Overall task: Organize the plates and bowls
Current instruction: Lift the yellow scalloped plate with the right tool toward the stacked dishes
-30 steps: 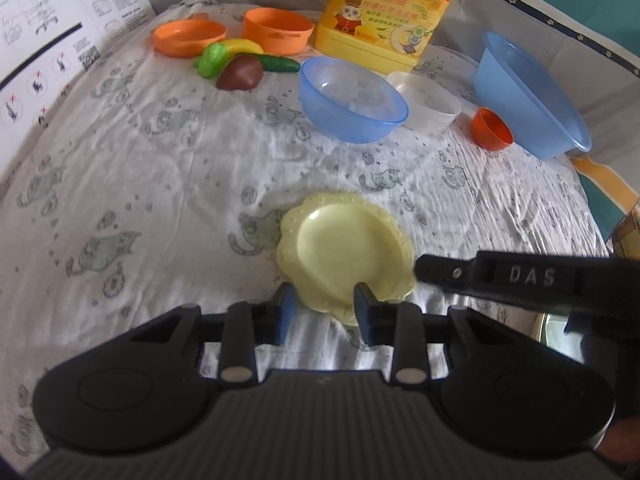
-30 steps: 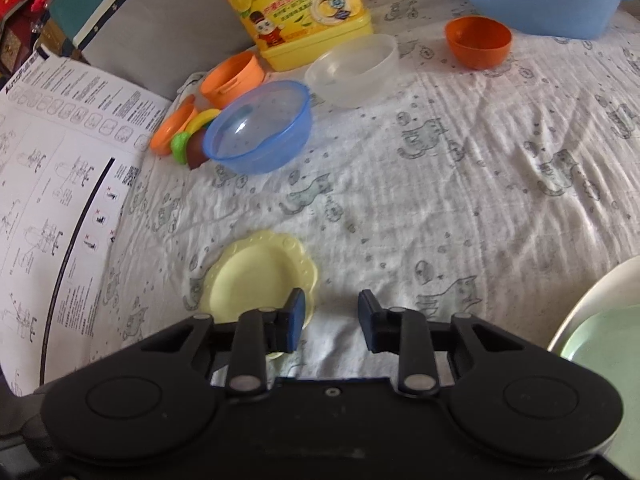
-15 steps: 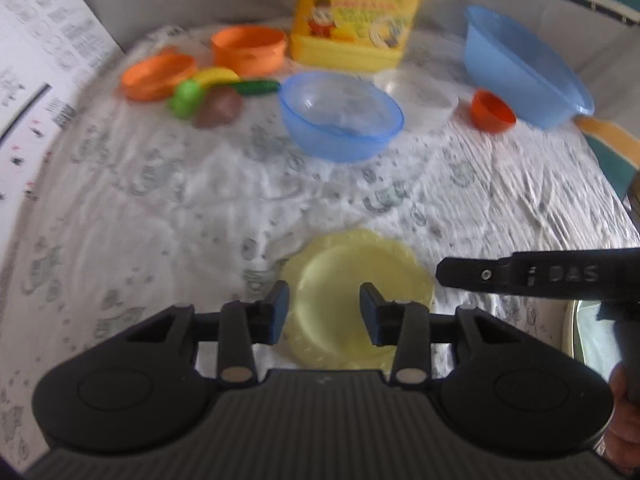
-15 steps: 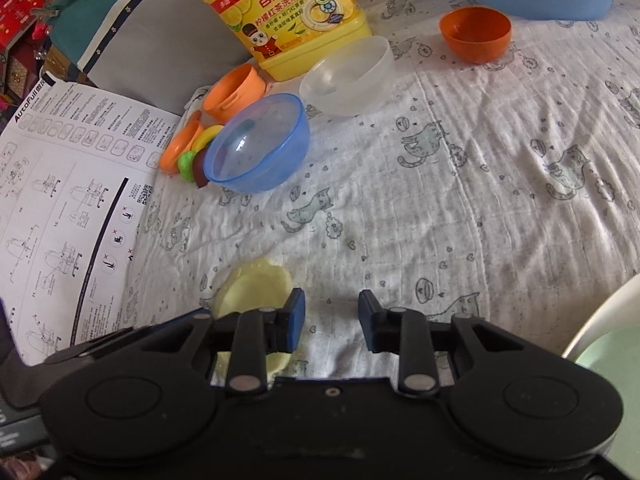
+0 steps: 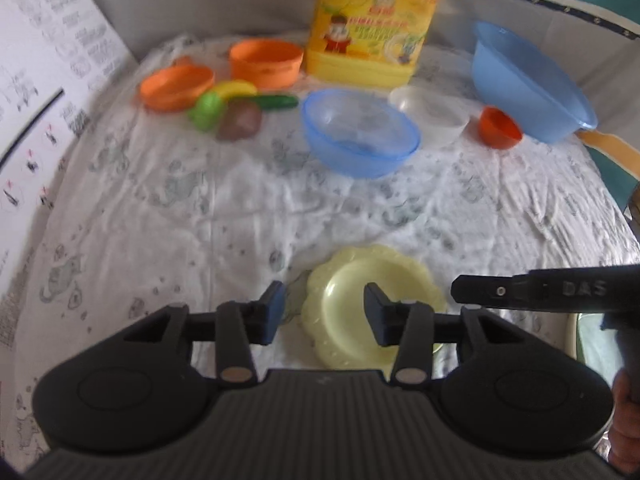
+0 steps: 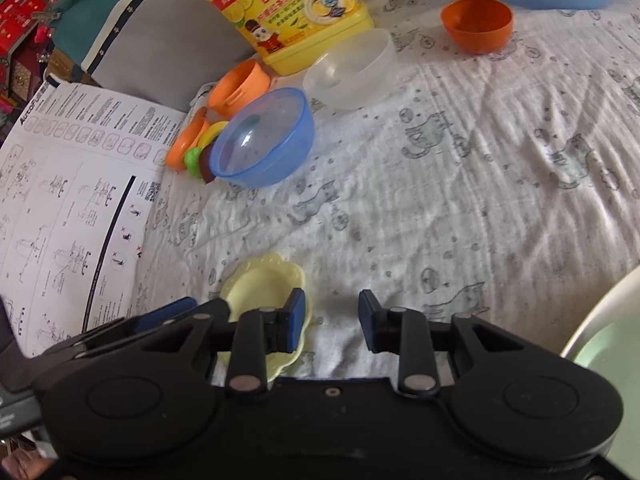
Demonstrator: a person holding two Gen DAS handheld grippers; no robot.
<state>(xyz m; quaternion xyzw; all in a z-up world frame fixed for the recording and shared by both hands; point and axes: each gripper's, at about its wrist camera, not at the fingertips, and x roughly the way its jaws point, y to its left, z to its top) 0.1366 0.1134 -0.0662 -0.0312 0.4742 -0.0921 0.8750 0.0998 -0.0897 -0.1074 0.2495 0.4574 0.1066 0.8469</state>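
Note:
A pale yellow scalloped plate (image 5: 374,304) lies flat on the white printed cloth, also in the right wrist view (image 6: 260,292). My left gripper (image 5: 324,318) is open, right over the plate's near left part. My right gripper (image 6: 330,320) is open and empty just right of the plate. A blue bowl (image 5: 360,132), a clear bowl (image 5: 434,110), a small orange bowl (image 5: 500,128) and a large blue basin (image 5: 528,80) stand at the back. A pale green plate (image 6: 608,352) shows at the right edge.
A yellow detergent jug (image 5: 374,24) stands at the back. Two orange dishes (image 5: 178,86) and toy vegetables (image 5: 236,114) lie at the back left. A printed instruction sheet (image 6: 72,208) leans on the left.
My left gripper has opened wider and shifted slightly left over the plate, with the view tilting up. My right gripper has moved a little forward and stayed open.

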